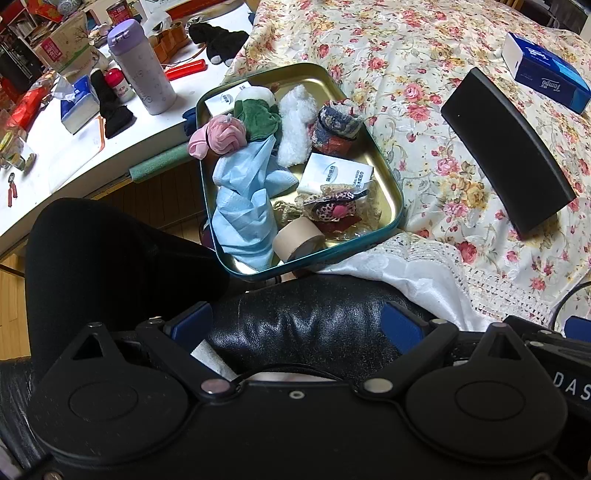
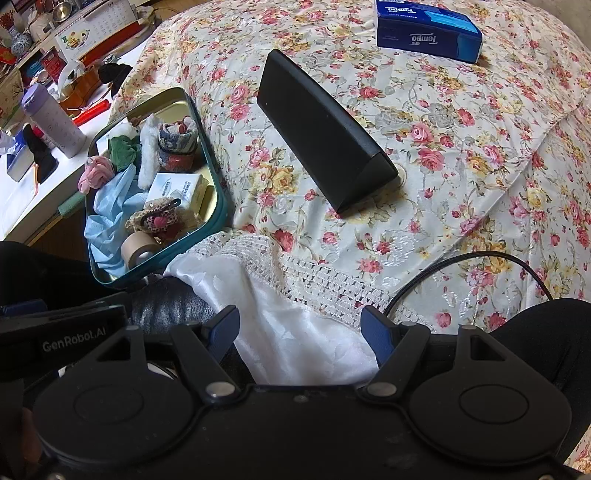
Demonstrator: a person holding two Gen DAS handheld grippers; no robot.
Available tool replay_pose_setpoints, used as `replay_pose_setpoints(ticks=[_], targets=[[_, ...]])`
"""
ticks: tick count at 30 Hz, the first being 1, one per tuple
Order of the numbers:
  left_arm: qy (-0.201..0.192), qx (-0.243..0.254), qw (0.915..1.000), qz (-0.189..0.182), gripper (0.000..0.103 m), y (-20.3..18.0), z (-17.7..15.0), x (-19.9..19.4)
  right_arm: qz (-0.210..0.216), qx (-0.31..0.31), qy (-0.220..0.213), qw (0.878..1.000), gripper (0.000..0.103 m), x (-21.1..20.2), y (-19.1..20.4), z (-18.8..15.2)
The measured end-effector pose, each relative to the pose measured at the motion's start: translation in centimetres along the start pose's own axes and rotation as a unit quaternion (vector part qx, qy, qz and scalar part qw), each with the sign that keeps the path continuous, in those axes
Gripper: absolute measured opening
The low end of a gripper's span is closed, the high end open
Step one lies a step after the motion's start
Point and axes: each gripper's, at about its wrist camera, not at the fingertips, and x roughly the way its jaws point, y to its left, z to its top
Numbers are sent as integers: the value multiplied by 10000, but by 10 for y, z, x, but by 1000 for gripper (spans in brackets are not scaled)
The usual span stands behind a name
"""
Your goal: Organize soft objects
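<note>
A teal-rimmed gold tin tray [image 1: 388, 173] [image 2: 216, 192] sits at the floral bed's edge. It holds a blue face mask [image 1: 243, 199] [image 2: 107, 206], a pink cloth ball [image 1: 221, 134], a green cloth [image 1: 260, 118], white fluff [image 1: 295, 125], a rolled patterned cloth [image 1: 338, 127], a white packet [image 1: 336, 175], a leopard-print piece [image 1: 334, 210] and a tan tape roll [image 1: 299, 238]. My left gripper [image 1: 299, 326] is open and empty, low over black leather, short of the tray. My right gripper [image 2: 299, 328] is open and empty above white lace cloth [image 2: 295, 332].
A black wedge-shaped case [image 1: 506, 147] [image 2: 325, 129] and a blue tissue box [image 1: 546, 70] [image 2: 428, 31] lie on the floral bedspread [image 2: 461, 166]. A cluttered white desk [image 1: 74, 155] with a purple bottle [image 1: 142, 66] stands left. A black cable [image 2: 461, 258] crosses the bed.
</note>
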Motion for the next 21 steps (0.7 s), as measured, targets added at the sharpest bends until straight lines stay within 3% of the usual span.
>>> replay_pose_setpoints(ticks=[21], targets=[[-67,-18,10000,-12,95,3,-1,-1,28,-138,1,9999,71,-1,-1,-3]])
